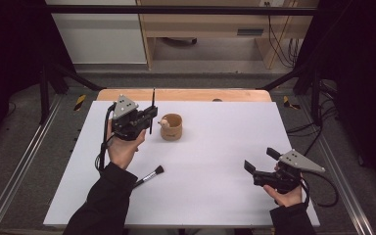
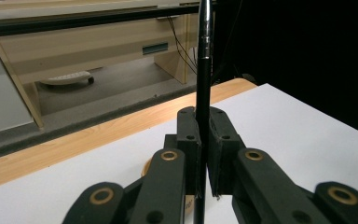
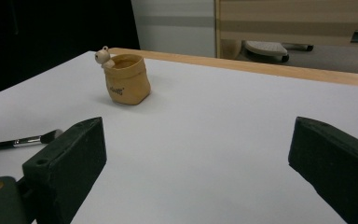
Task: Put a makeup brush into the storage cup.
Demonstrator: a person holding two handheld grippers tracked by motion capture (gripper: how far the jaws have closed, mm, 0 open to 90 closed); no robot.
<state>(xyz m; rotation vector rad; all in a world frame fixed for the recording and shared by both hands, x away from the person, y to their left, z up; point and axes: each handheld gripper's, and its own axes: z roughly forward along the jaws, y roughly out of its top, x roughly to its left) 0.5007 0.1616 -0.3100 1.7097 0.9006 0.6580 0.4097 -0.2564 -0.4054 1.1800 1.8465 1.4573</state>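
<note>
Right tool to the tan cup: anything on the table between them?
Bare white table between the right tool and the tan cup, per the right gripper view; the brush lies aside.

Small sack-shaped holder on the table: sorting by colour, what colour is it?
Tan small sack-shaped holder, clearest in the right gripper view.

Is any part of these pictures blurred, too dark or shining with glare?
High view: sharp, evenly lit white table, dark surroundings. Left gripper view: glare streak on the upright black rod, right background black. Right gripper view: near black jaws slightly soft, tan cup clear with a faint shadow.
</note>
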